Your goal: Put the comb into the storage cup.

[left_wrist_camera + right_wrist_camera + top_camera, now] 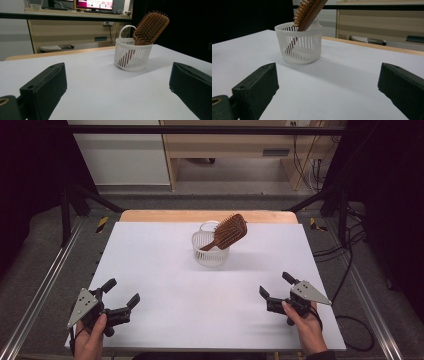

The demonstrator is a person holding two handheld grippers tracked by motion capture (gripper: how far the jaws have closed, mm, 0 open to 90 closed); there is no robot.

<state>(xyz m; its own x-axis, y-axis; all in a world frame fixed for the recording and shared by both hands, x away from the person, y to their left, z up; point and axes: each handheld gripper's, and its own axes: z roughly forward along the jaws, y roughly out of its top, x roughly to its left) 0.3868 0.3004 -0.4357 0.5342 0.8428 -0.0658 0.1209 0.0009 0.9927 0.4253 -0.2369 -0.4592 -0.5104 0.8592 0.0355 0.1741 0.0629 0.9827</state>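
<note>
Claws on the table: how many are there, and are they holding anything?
2. The left claw sits near the table's front-left corner, the right claw near its front-right. Both are open and hold nothing; the hairbrush stands apart in the white basket.

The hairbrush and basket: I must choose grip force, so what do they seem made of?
The hairbrush looks like wood: brown, matte, with matching pins. The basket looks like thin white plastic, slightly glossy, with moulded slats and a loop handle.

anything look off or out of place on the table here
Nothing is spilled or damaged. The wooden hairbrush leans handle-down in the white basket, its head jutting past the rim. Both tongs sit open, well short of it.
</note>
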